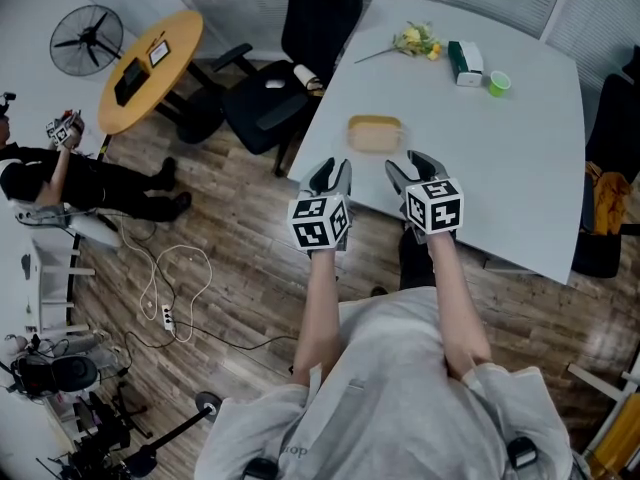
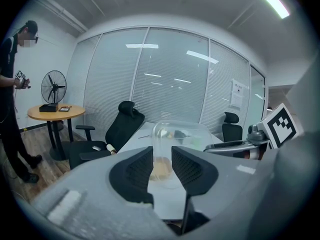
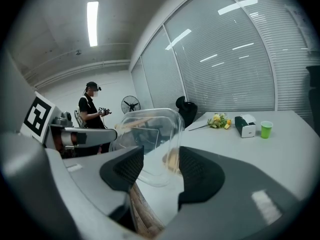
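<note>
Left gripper (image 1: 331, 176): my jaws spread, empty, at the white table's (image 1: 530, 178) near edge. Right gripper (image 1: 414, 171): jaws spread, empty, just short of the clear container (image 1: 375, 133), which sits near that edge. Bare tabletop lies to its right. Green-and-white box (image 1: 464, 62): print too small to read.

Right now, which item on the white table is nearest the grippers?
The clear box of tan food, just ahead of the left gripper and right gripper; the green cup, carton and flowers sit farther off.
</note>
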`<action>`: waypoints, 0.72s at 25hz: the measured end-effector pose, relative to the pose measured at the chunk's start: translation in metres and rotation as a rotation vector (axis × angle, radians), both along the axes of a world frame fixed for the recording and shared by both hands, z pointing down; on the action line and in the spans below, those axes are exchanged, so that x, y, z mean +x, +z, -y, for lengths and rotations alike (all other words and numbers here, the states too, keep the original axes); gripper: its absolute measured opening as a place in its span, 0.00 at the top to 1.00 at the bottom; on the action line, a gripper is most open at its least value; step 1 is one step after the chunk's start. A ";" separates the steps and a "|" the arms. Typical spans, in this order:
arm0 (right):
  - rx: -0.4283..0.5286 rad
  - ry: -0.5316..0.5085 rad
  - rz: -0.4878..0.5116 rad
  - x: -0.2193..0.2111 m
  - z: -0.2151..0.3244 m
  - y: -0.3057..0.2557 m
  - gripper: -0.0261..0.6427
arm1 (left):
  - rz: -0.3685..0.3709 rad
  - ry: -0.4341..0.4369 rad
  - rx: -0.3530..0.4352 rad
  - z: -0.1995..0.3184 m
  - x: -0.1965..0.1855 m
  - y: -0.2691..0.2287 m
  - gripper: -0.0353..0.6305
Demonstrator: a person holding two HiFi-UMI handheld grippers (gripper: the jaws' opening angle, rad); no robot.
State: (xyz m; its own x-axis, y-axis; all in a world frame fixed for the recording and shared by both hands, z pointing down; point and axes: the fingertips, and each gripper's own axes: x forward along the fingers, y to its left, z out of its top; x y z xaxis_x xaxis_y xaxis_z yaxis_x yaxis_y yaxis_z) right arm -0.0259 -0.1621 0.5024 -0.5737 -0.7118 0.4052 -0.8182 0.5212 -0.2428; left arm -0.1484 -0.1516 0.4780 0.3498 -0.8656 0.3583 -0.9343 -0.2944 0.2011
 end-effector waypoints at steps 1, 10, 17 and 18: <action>-0.001 -0.001 0.000 0.000 0.000 0.000 0.63 | 0.000 0.001 0.000 0.000 0.000 0.000 0.77; -0.003 -0.001 0.009 -0.001 0.000 -0.003 0.64 | -0.001 -0.005 0.003 0.001 -0.001 -0.001 0.77; 0.000 0.005 0.014 0.004 0.003 -0.005 0.65 | 0.001 0.001 0.005 0.003 0.002 -0.001 0.77; -0.001 0.006 0.016 0.004 0.003 -0.005 0.65 | 0.000 0.002 0.005 0.004 0.002 -0.001 0.77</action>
State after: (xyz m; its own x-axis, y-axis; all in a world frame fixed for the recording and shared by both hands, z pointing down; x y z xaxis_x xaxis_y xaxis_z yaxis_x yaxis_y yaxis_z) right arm -0.0217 -0.1655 0.4979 -0.5759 -0.7149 0.3965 -0.8173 0.5162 -0.2563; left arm -0.1460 -0.1553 0.4766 0.3513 -0.8669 0.3537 -0.9338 -0.2971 0.1995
